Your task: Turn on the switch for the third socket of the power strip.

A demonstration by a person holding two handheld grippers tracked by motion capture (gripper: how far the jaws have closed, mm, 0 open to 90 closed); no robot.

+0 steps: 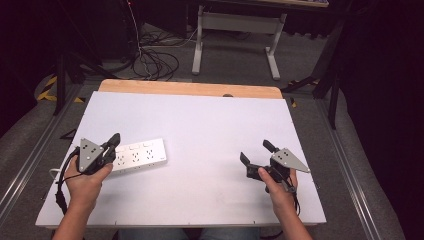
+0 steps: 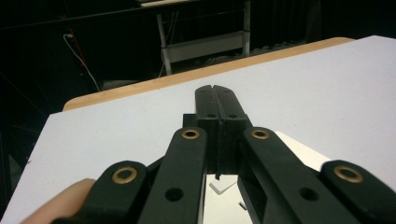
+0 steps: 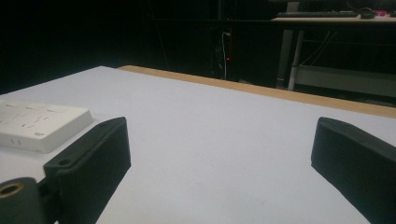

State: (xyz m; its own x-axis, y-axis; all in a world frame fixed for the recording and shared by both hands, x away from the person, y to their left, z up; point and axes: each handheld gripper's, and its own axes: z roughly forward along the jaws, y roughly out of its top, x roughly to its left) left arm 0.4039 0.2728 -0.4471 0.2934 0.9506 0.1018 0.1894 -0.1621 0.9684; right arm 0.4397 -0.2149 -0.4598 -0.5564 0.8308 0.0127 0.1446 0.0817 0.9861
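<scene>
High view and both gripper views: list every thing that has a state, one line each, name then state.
White plastic power strip: lying flat on the table, sockets facing up, nothing plugged into those that show.
Left gripper: shut, black fingers pressed together with nothing between them, over the near end of the strip.
Right gripper: open, fingers wide apart, nothing between them.
White table: level, wooden edge at the far side.

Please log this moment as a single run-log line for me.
left tool: shut, empty, over power strip | right tool: open, empty, above table | power strip: flat on table, ungripped
</scene>
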